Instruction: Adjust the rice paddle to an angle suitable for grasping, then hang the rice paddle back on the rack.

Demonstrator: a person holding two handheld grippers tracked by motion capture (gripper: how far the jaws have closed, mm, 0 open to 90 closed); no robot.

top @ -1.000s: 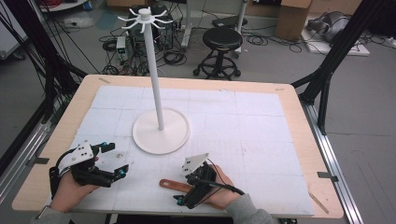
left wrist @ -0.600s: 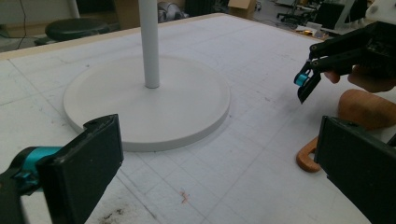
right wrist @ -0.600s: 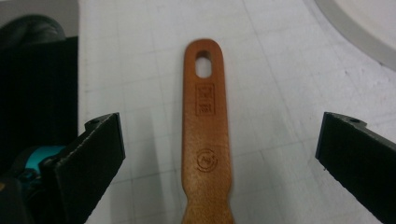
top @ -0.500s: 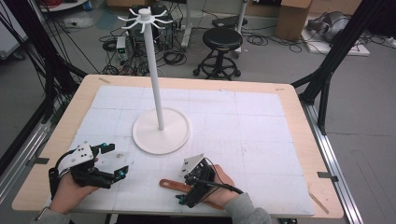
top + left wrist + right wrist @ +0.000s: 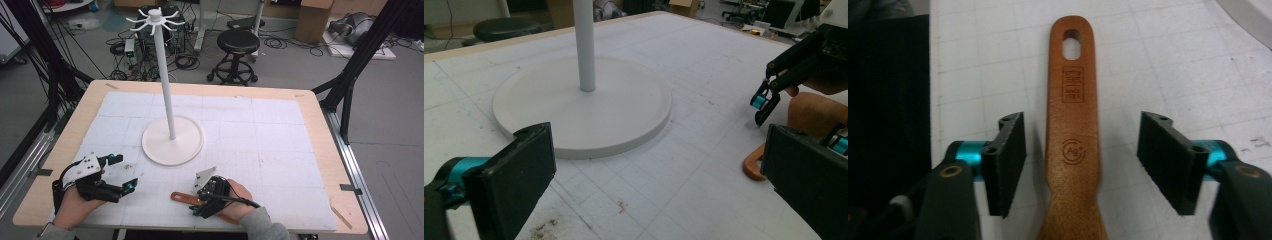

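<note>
A brown wooden utensil handle (image 5: 1073, 125) with a hanging hole lies flat on the white mat near the table's front edge (image 5: 179, 196). My right gripper (image 5: 1082, 125) straddles it. Its jaws have just been closing, and a gap remains on each side between the pads and the handle, so it is open. In the high view the right gripper (image 5: 196, 202) points left along the handle. My left gripper (image 5: 124, 171) rests at the front left, open with nothing between its jaws (image 5: 656, 145).
A white stand with a round base (image 5: 172, 145) and a tall pole (image 5: 165, 75) topped by hooks rises mid-table. The left gripper view shows that base (image 5: 579, 105) close ahead, with the right gripper (image 5: 764, 100) and the handle's end (image 5: 754, 167) to the right.
</note>
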